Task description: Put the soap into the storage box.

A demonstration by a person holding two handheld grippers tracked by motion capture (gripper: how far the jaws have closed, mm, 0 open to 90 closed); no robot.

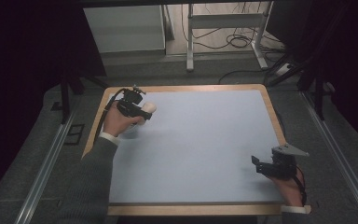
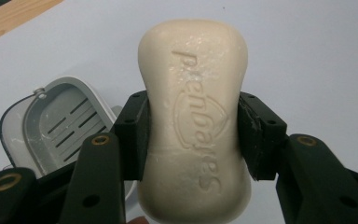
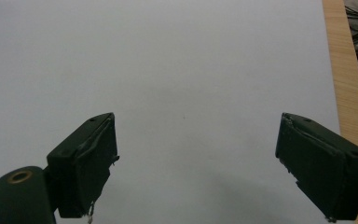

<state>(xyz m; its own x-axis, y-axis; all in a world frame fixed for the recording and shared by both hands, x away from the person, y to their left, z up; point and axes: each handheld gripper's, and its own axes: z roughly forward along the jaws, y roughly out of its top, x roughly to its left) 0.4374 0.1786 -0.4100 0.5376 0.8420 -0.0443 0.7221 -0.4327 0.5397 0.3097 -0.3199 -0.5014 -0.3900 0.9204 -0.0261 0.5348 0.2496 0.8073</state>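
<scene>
My left gripper (image 2: 193,135) has its two black jaws pressed against the narrow waist of a cream bar of soap (image 2: 195,121), one pad on each long side, so I am holding it firmly. The bar stands out beyond my jaws toward the top of the left gripper view, its embossed lettering facing the camera. Below and to the left of it in that view lies a grey soap dish (image 2: 51,123) with a slotted floor, on the pale blue mat (image 2: 307,56), its near end hidden behind my left jaw. A wedge of wooden table edge (image 2: 14,16) cuts the upper left corner there, so the border is near on that side.

From the high view, my left gripper (image 1: 142,112) sits in the upper left part of the mat (image 1: 205,140), close to the wooden rim (image 1: 186,87) at the far and left sides, with the soap (image 1: 149,108) poking out to the right. A wide bare stretch of mat opens toward the centre and right of the frame.

My right gripper (image 1: 257,164) rests low at the lower right of the high view, near the mat's right edge. In the right gripper view my right gripper (image 3: 196,158) has its jaws spread wide apart, nothing between them, plain mat ahead, and the wooden border (image 3: 342,70) running down the right side of the frame.
</scene>
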